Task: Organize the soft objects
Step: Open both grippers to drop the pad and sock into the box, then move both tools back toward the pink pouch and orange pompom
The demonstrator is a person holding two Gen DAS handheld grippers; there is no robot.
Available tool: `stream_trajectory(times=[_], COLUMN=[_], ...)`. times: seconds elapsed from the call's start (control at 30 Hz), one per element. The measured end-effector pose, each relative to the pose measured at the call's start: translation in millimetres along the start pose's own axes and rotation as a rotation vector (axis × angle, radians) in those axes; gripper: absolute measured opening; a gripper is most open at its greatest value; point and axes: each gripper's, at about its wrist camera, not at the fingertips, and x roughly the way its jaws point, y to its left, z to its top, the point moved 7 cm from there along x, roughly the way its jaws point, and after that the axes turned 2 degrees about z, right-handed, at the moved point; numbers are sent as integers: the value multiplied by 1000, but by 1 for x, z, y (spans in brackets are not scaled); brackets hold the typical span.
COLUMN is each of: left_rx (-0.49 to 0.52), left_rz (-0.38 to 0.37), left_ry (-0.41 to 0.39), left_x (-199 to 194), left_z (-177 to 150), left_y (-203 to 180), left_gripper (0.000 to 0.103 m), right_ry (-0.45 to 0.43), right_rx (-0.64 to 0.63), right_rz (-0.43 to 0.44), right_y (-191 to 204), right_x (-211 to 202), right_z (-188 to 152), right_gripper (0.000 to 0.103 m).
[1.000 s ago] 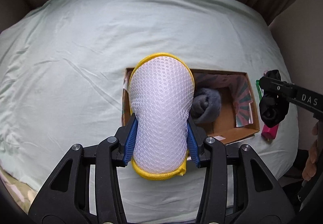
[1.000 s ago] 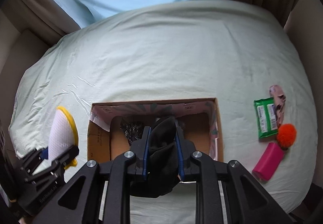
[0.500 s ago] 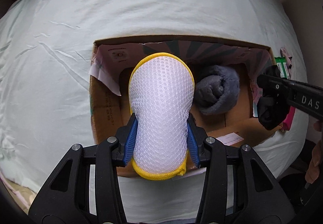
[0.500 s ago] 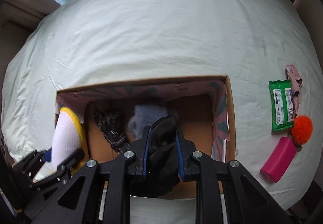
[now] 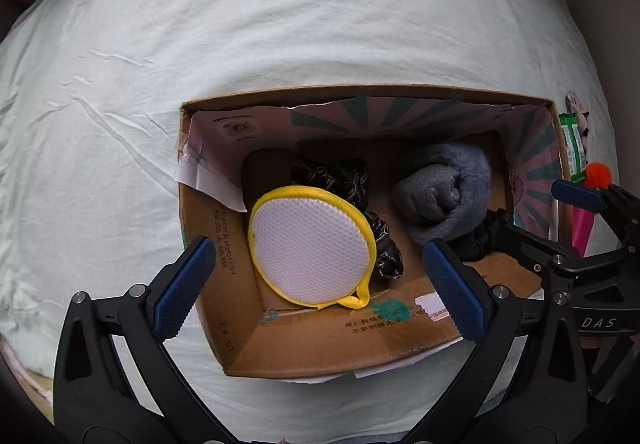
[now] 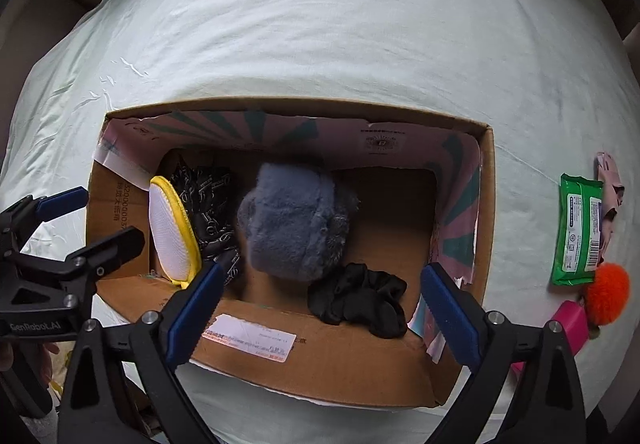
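An open cardboard box (image 5: 320,352) (image 6: 332,364) sits on a pale green bedsheet. Inside it lie a white mesh pad with a yellow rim (image 5: 312,248) (image 6: 172,232), a grey fluffy item (image 5: 444,192) (image 6: 296,220), a black patterned cloth (image 5: 344,176) (image 6: 212,204) and a black scrunchie (image 6: 360,300) (image 5: 480,240). My left gripper (image 5: 320,280) is open and empty just above the mesh pad. My right gripper (image 6: 320,304) is open and empty above the scrunchie.
Right of the box on the sheet lie a green wipes pack (image 6: 580,228) (image 5: 572,148), an orange pompom (image 6: 608,292) (image 5: 598,174), a pink case (image 6: 568,324) and a pink cloth piece (image 6: 610,180). Curtains hang behind the bed.
Both grippers moved over the box and opened. The mesh pad dropped from the left gripper into the box's left side; the black scrunchie dropped from the right gripper into its front right.
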Motion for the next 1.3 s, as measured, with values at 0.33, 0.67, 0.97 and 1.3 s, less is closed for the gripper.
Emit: stream_trajectory(times=[0.33,0.67,0.97,1.3], left_rx=[5,-4,-34,-30], left_rz=[3,36,65,64], left_ry=[-38,-154,-312,-513], left_x=[-21,-89,-179,-275], left_z=[-9,-27,-59,-98], left_y=[-2,3,6,-19], left_gripper=[103,103,103,103], right_ry=[-47,-176,-387,-588], right_rx=[5,8,12,24], right_rz=[-9,-26,-39,-83], right_y=[5,18,35,31], right_x=[-15,-79,-185,-287], right_z=[-6,-18,-43,-99], right_gripper=[98,98,98,98])
